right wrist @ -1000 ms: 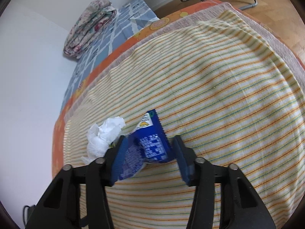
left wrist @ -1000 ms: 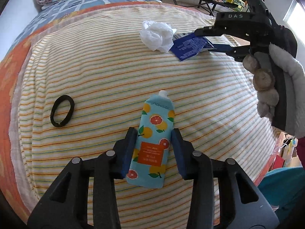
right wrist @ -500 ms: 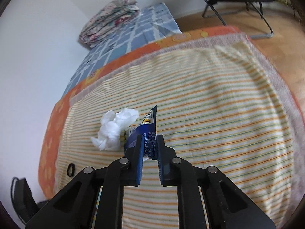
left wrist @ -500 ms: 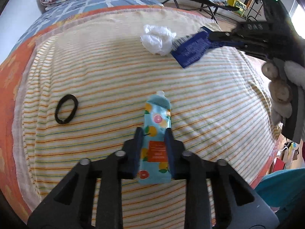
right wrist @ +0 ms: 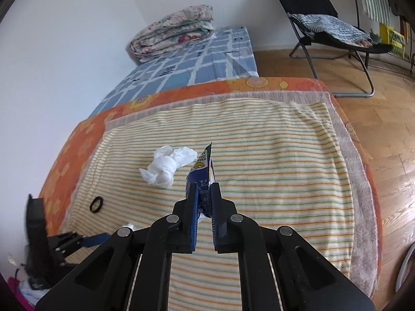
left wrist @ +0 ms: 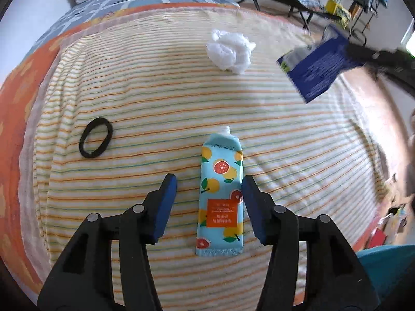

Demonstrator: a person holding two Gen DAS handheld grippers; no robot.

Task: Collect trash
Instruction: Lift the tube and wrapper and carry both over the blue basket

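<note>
A light-blue tube with orange fruit print (left wrist: 220, 197) lies flat on the striped blanket (left wrist: 155, 103). My left gripper (left wrist: 208, 194) is open, its jaws wide on either side of the tube's lower half, the right pad close to it. My right gripper (right wrist: 203, 202) is shut on a blue snack wrapper (right wrist: 201, 171) and holds it up above the blanket; the wrapper also shows blurred in the left wrist view (left wrist: 316, 70). A crumpled white tissue (left wrist: 229, 51) lies further back, and shows in the right wrist view (right wrist: 167, 165).
A black hair tie (left wrist: 95, 141) lies on the blanket at the left. A folded quilt (right wrist: 171, 33) sits on the blue checked mattress behind. A black folding chair (right wrist: 329, 26) stands on the wooden floor to the right.
My left gripper closed on the tube half a second ago and has now opened wide; the tube lies loose. My right gripper closed on the wrapper and lifted it up and away from the tissue.
</note>
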